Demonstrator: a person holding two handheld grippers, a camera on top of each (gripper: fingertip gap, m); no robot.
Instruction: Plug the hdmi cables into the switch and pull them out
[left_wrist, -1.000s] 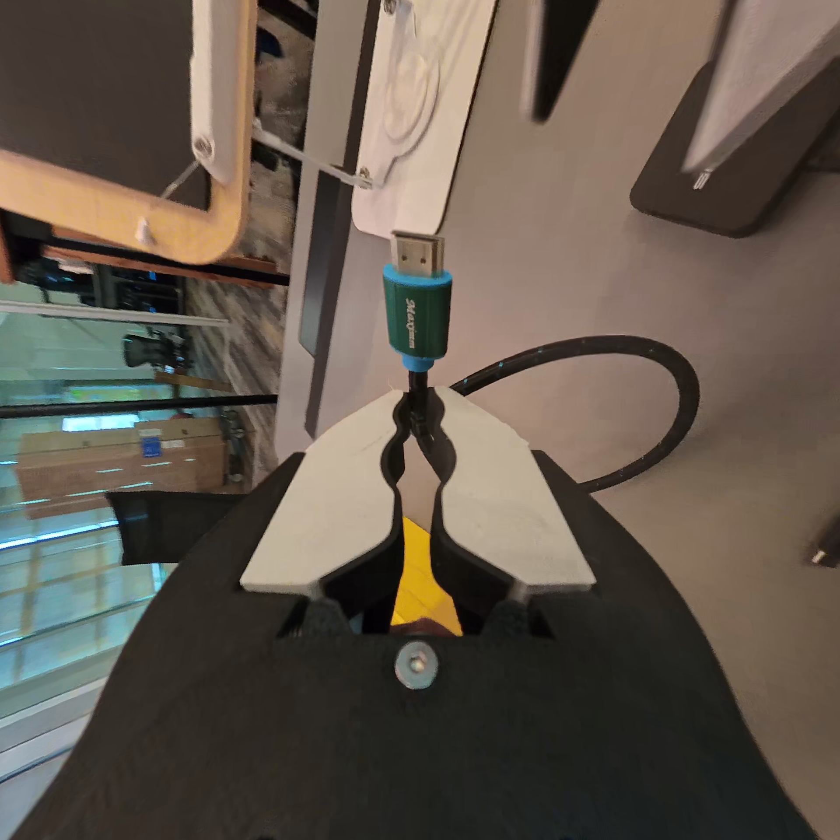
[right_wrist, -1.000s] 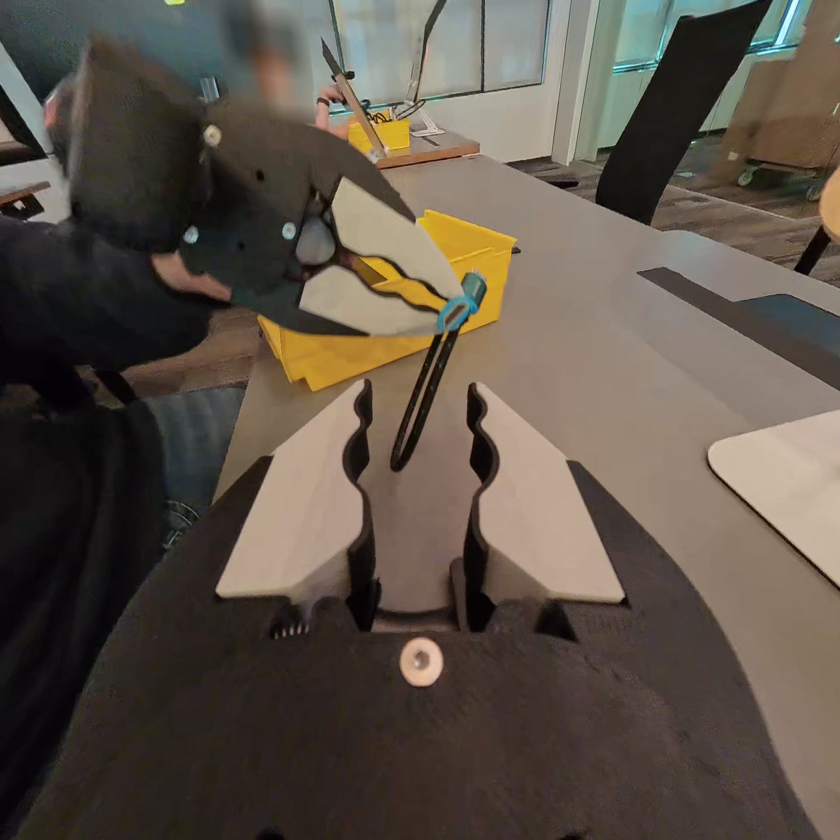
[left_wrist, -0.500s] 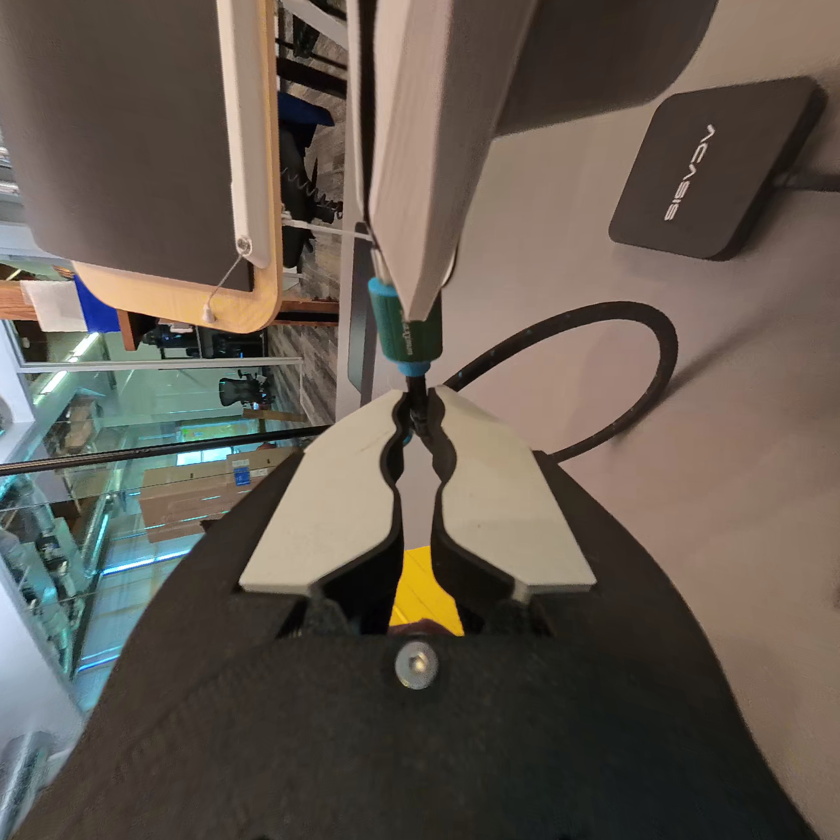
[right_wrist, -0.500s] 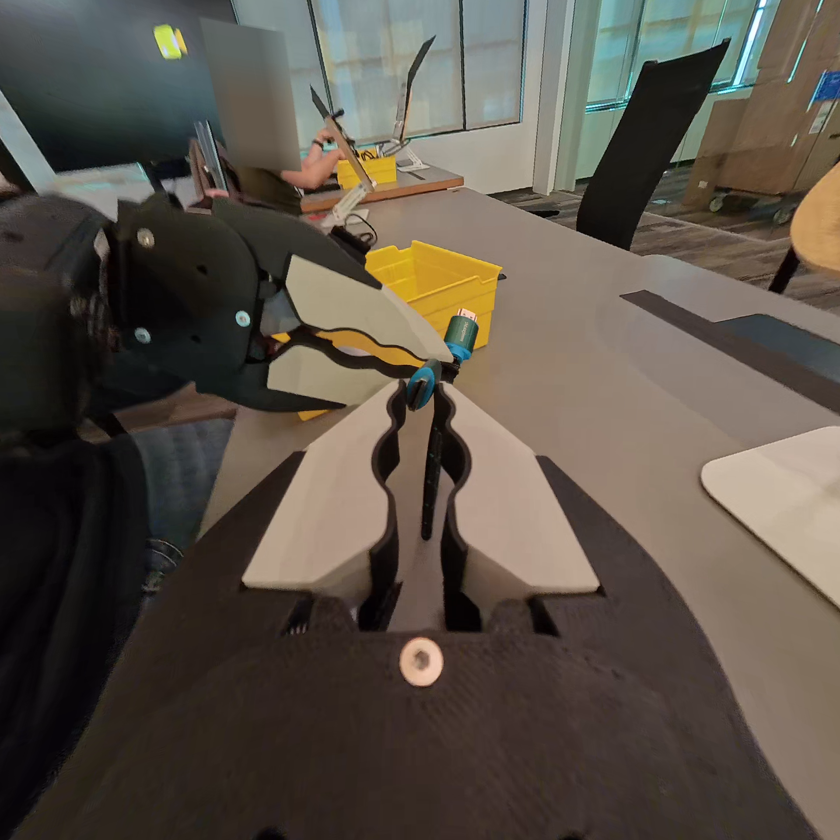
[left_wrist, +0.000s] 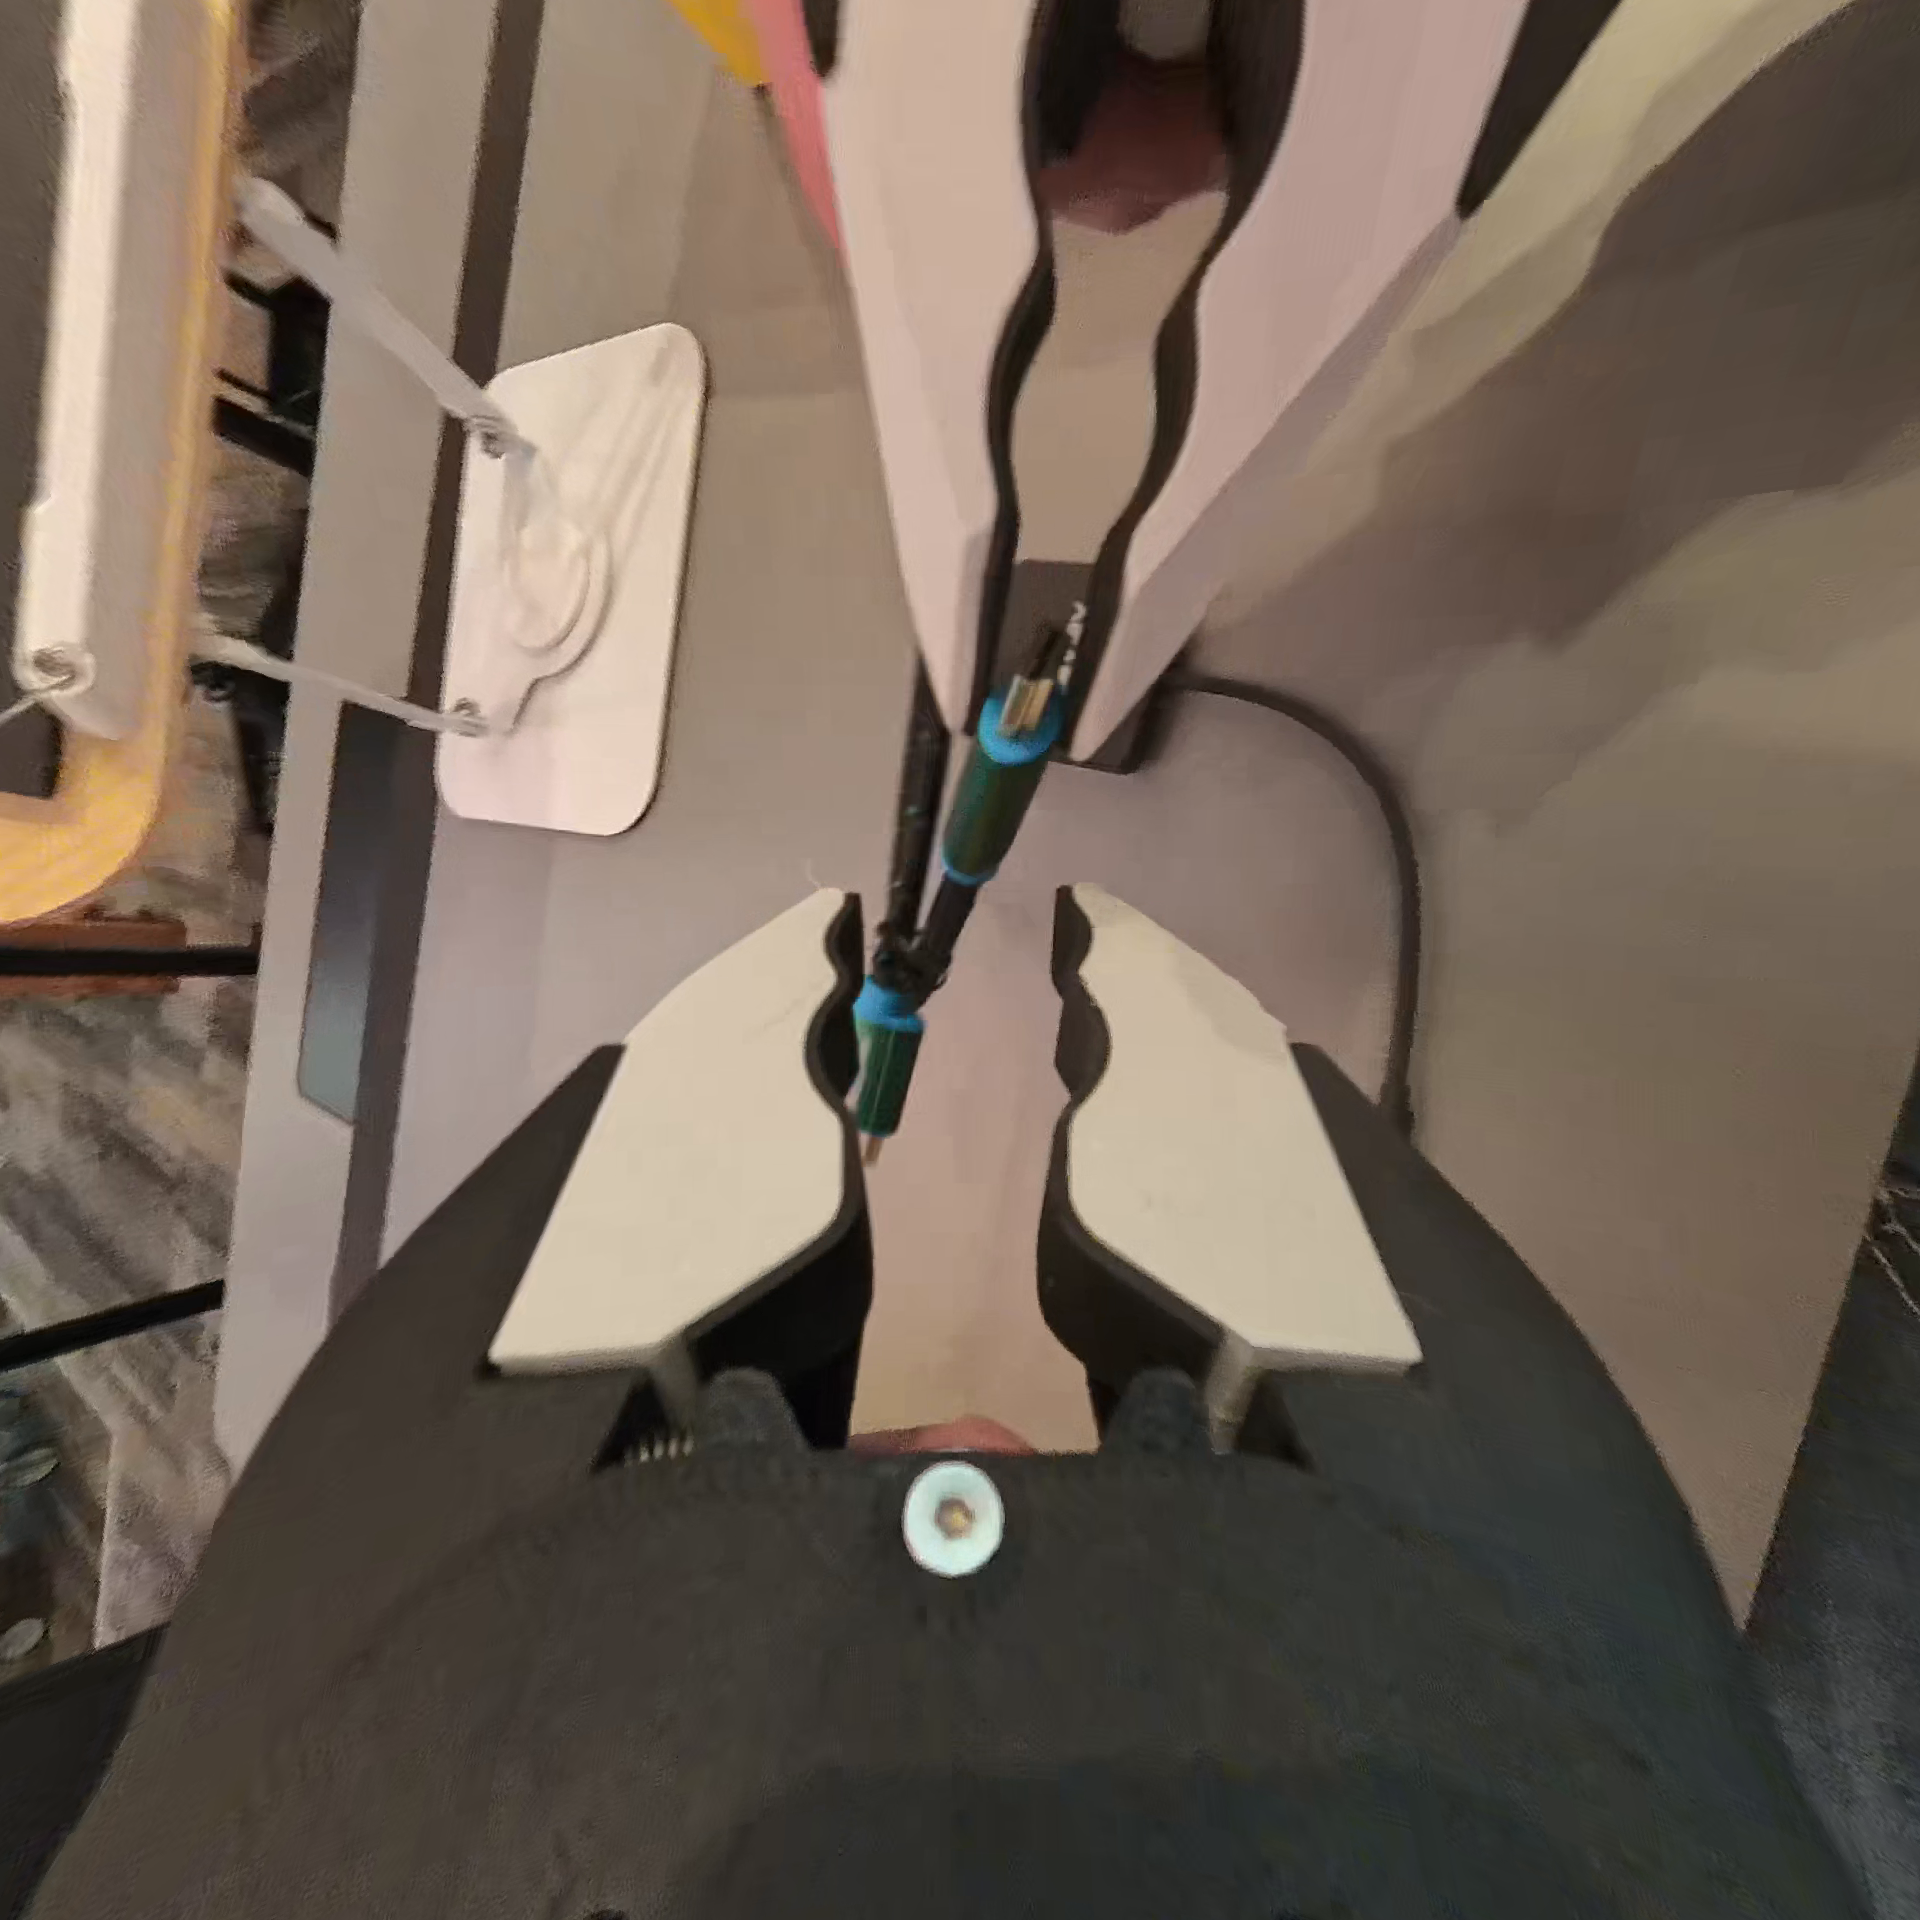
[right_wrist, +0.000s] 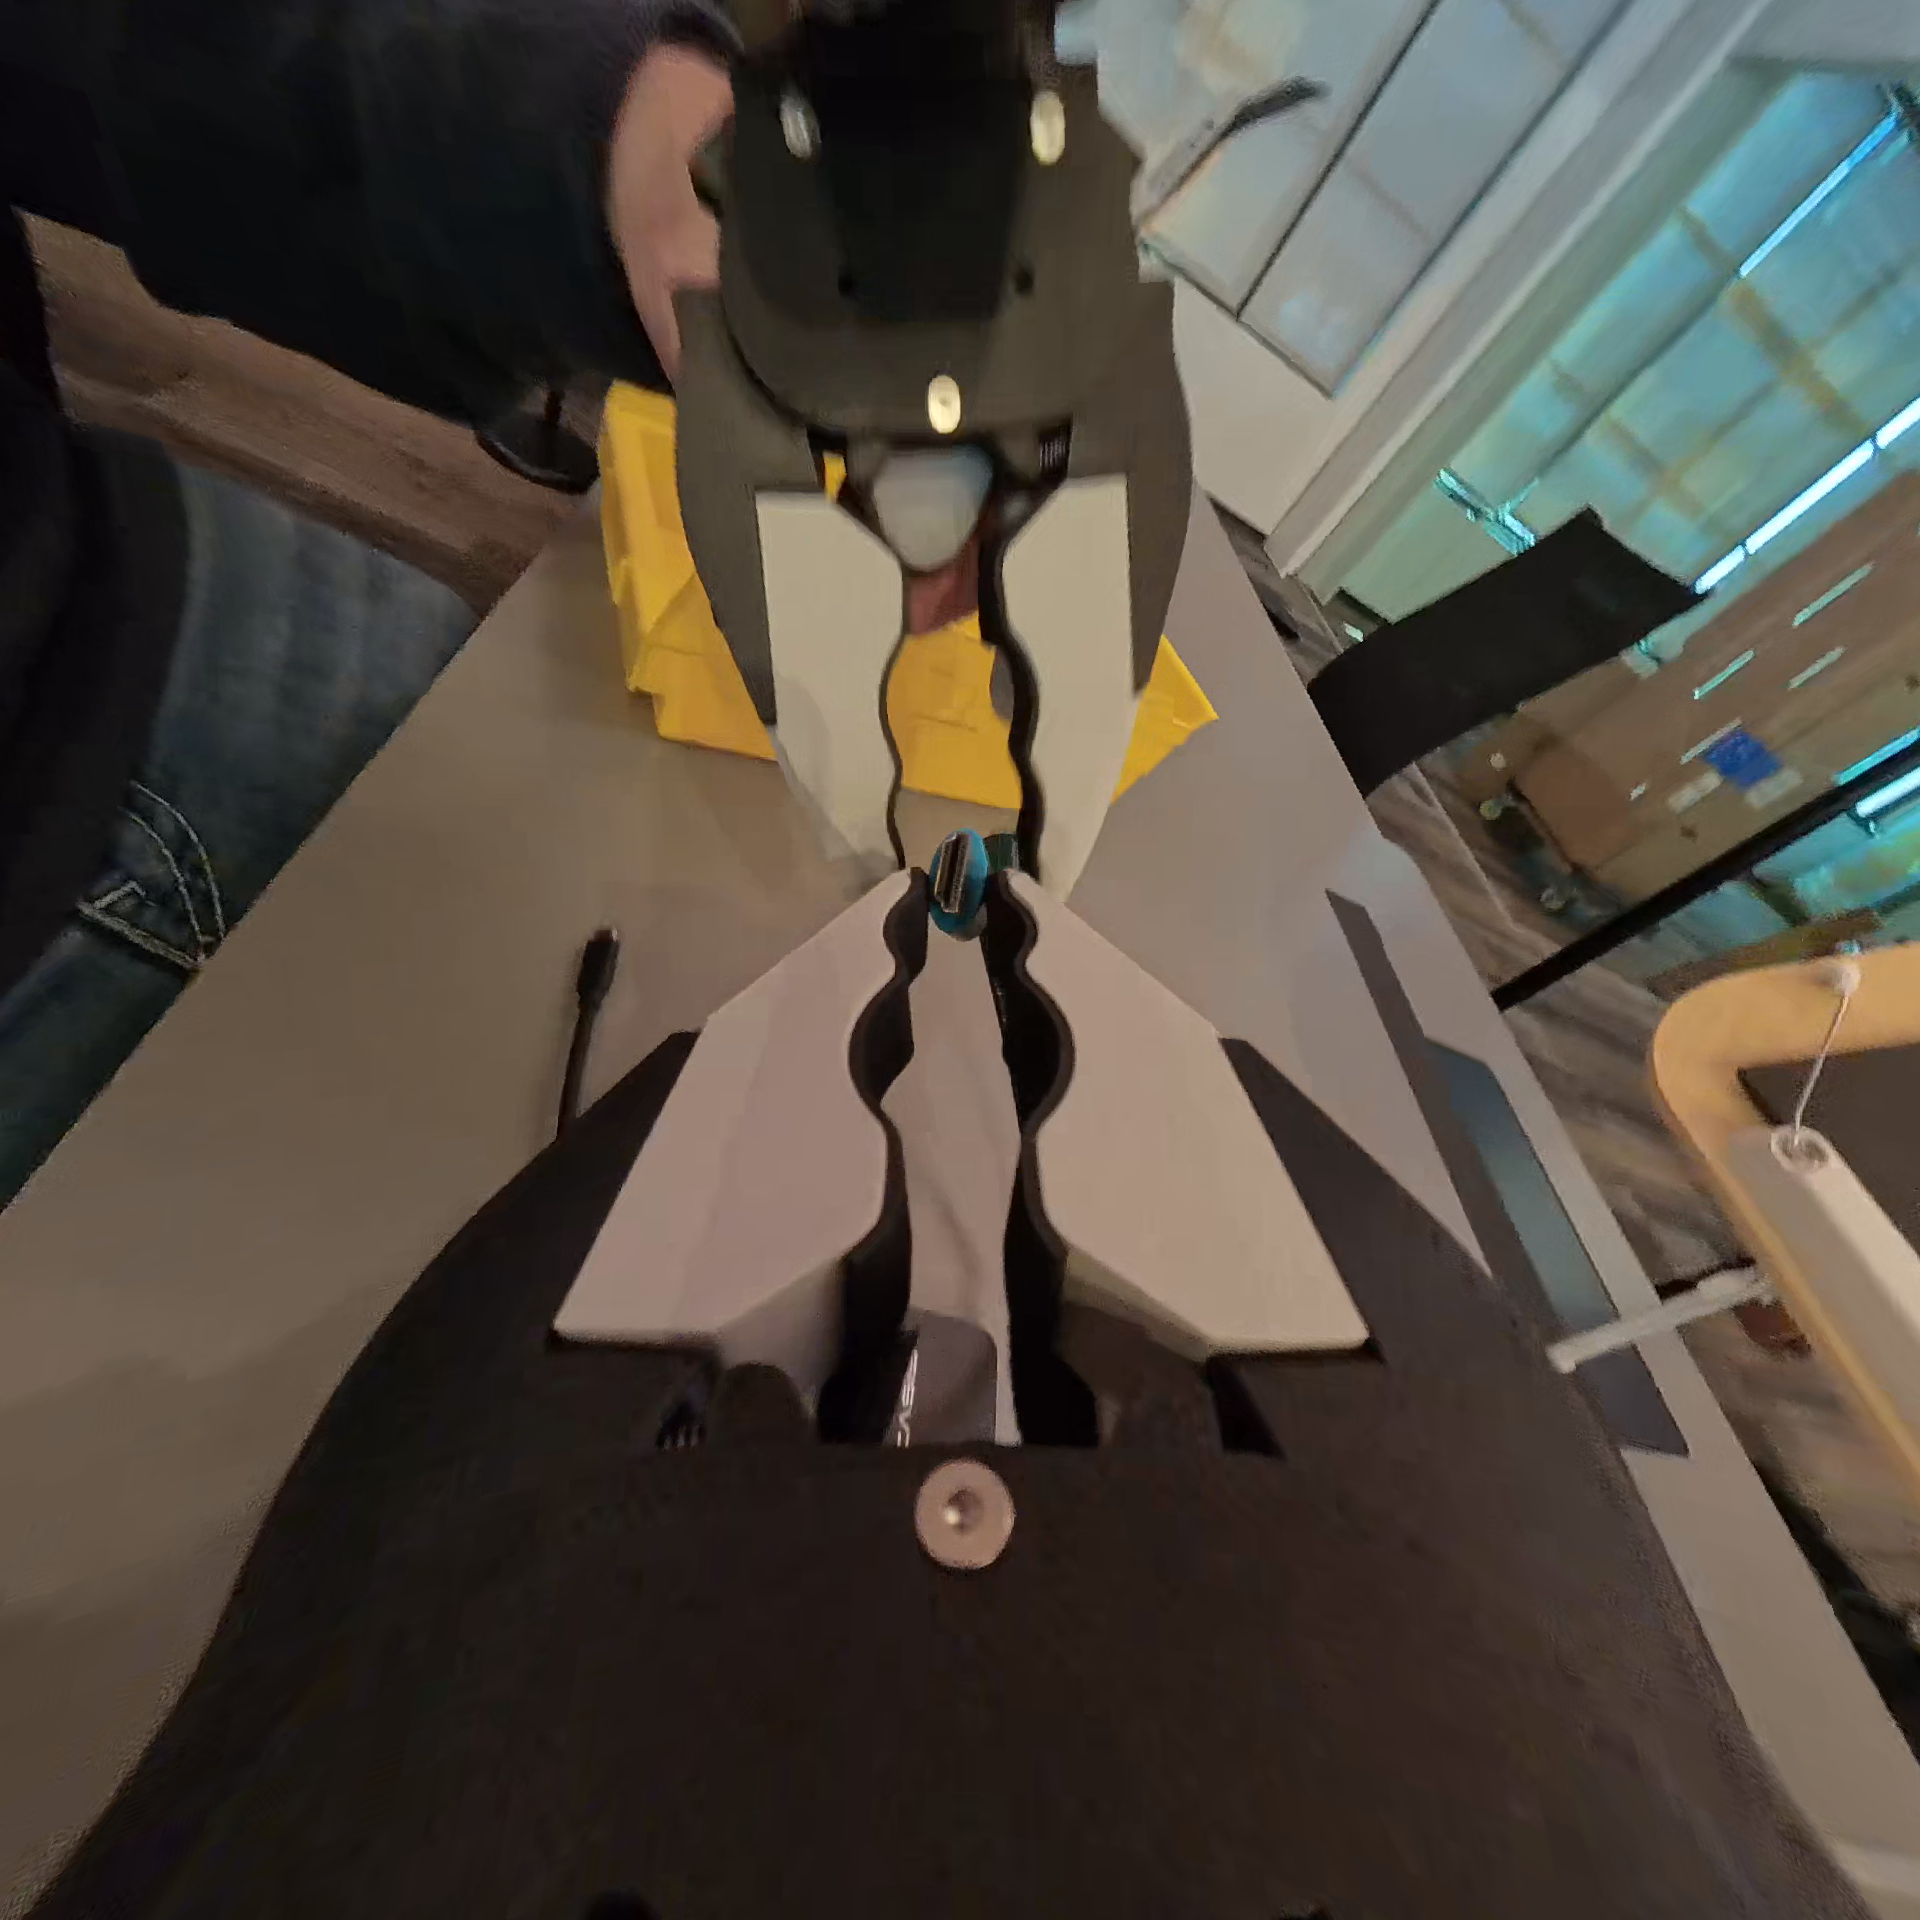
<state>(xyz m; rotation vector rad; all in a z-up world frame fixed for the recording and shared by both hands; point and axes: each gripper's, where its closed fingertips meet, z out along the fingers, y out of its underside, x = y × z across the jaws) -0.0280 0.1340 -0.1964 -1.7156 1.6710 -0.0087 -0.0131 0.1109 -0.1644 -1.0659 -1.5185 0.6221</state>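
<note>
right gripper (right_wrist: 961, 883): clamped on the green hdmi plug (right_wrist: 956, 883), contacts facing its camera, for aiming.
left gripper (left_wrist: 956, 914): jaws apart, cable freed.
switch (left_wrist: 1049, 613): far, behind the plug.

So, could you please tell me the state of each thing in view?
Left gripper: open.
Right gripper: shut on HDMI plug.
HDMI plug: unplugged, held off the table.
Second plug: loose, ungripped between the left gripper's fingers.
Switch: on the table, mostly hidden.
</note>
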